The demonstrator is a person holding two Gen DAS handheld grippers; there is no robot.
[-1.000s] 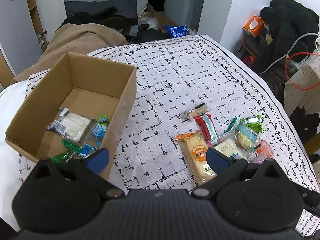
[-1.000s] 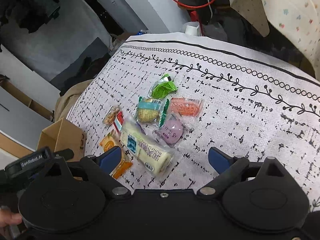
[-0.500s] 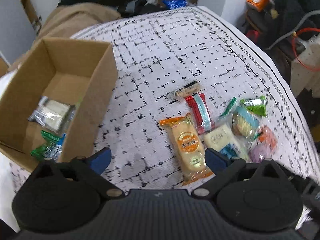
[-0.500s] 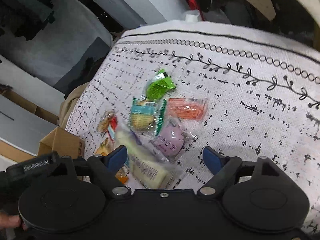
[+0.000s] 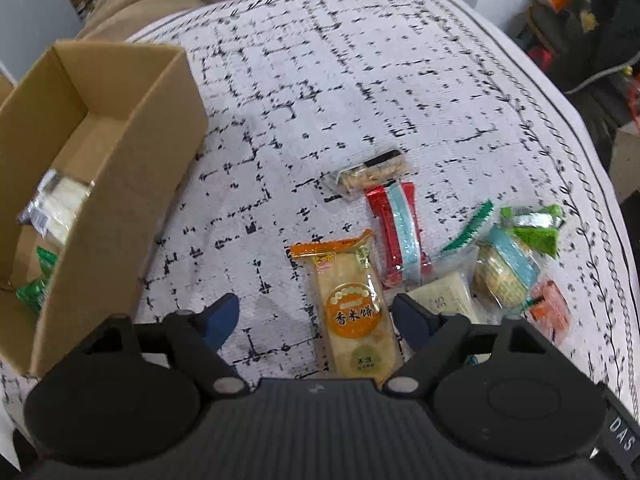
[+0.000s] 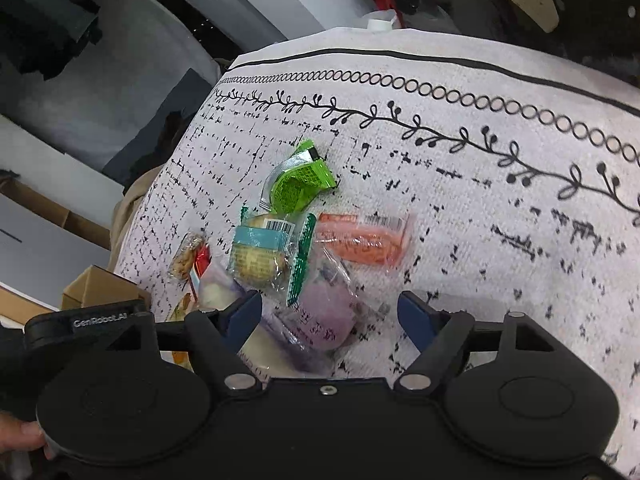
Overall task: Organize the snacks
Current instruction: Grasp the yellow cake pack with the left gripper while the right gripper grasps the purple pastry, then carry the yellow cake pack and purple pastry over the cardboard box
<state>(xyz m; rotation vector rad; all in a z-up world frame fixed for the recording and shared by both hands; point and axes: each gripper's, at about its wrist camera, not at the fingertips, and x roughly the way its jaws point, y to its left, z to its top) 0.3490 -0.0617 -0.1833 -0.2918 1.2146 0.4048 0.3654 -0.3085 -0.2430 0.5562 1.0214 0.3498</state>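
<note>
In the left wrist view my left gripper [image 5: 316,316] hangs low over the patterned cloth. An orange rice-cracker packet [image 5: 352,312] lies between its closing jaws, close to the right finger, and the pads do not press on it. A cardboard box [image 5: 120,152] holding a few snacks stands to the left. In the right wrist view a purple snack packet [image 6: 324,316] lies between the closing jaws of my right gripper [image 6: 328,312], with a gap on each side. Part of the purple packet is hidden under the gripper body.
More snacks lie close together: a nut bar [image 5: 372,174], a red and blue packet [image 5: 400,236], a blue-banded cookie [image 6: 260,252], a green packet [image 6: 300,184], an orange packet [image 6: 364,240]. The table edge [image 6: 440,56] runs behind them, with room clutter beyond it.
Both grippers have come down closer to the snacks and their jaws have narrowed. The left one has shifted from beside the box over to the orange packet.
</note>
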